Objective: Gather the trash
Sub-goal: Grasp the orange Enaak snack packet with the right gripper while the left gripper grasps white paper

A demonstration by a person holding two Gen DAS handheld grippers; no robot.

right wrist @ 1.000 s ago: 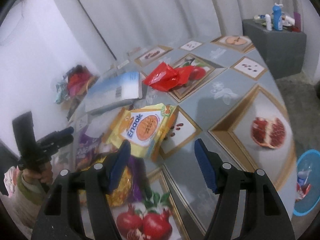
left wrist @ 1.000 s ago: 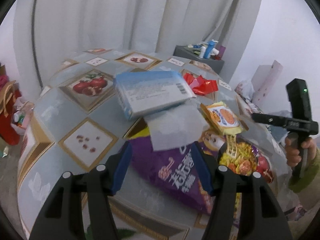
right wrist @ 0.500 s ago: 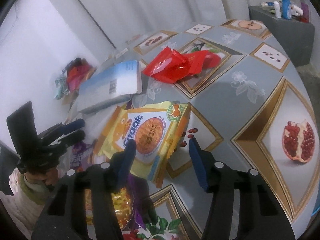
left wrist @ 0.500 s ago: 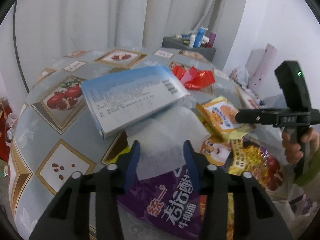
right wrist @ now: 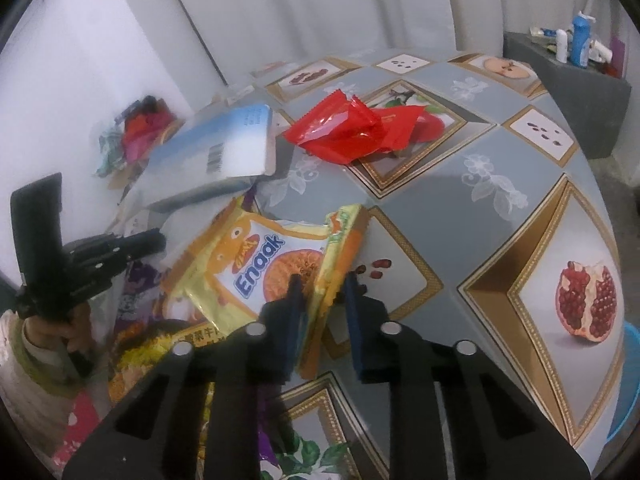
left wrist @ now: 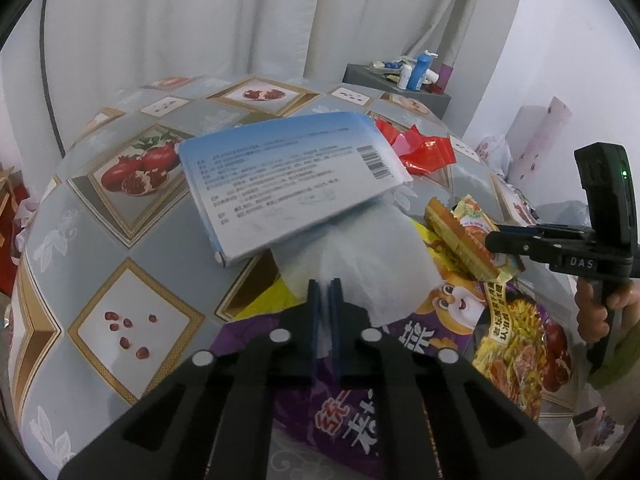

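My left gripper (left wrist: 325, 292) is shut on the near edge of a white tissue (left wrist: 360, 256) that lies over a purple snack bag (left wrist: 356, 412). A blue and white box (left wrist: 288, 176) rests on the tissue's far side. My right gripper (right wrist: 320, 288) is closing around the edge of a yellow Enaak wrapper (right wrist: 256, 264); the jaws are still a little apart around it. The wrapper also shows in the left wrist view (left wrist: 464, 236), lifted at the right gripper's tips. A red wrapper (right wrist: 356, 130) lies further back on the table.
The round table (left wrist: 100, 200) has a grey cloth with pomegranate pictures. An orange noodle bag (left wrist: 516, 336) lies beside the purple bag. A grey cabinet (right wrist: 576, 96) with bottles stands behind the table. A blue bin (right wrist: 628, 380) is on the floor at the right.
My left gripper has moved forward and shut on the tissue. My right gripper has come down onto the yellow wrapper and its jaws have narrowed around its edge.
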